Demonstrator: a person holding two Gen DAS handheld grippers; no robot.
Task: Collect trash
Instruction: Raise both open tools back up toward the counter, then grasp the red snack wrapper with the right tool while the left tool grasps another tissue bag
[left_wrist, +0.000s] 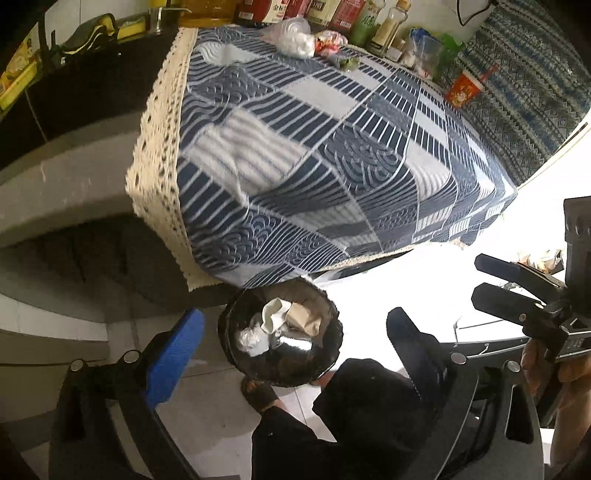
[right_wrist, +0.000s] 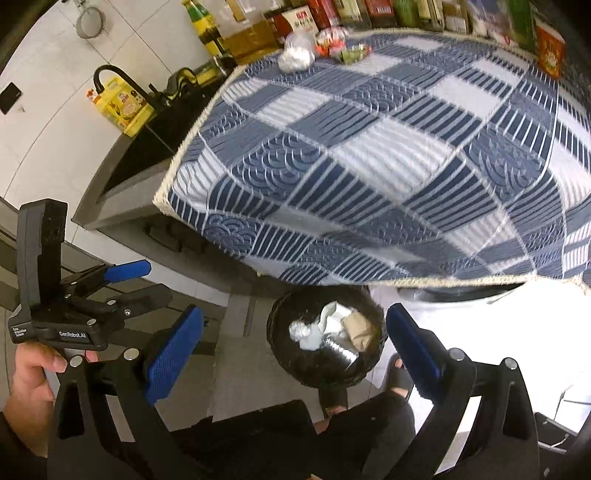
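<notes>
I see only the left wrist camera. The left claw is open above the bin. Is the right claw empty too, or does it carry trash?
Observer: The right claw is open and empty. Nothing sits between its blue pads, and the bin shows through the gap.
Operator: Thank you. What holds the left claw? My camera does not show behind it.
Observer: A bare hand grips the handle of the left claw, with the fingers wrapped around it from below.
</notes>
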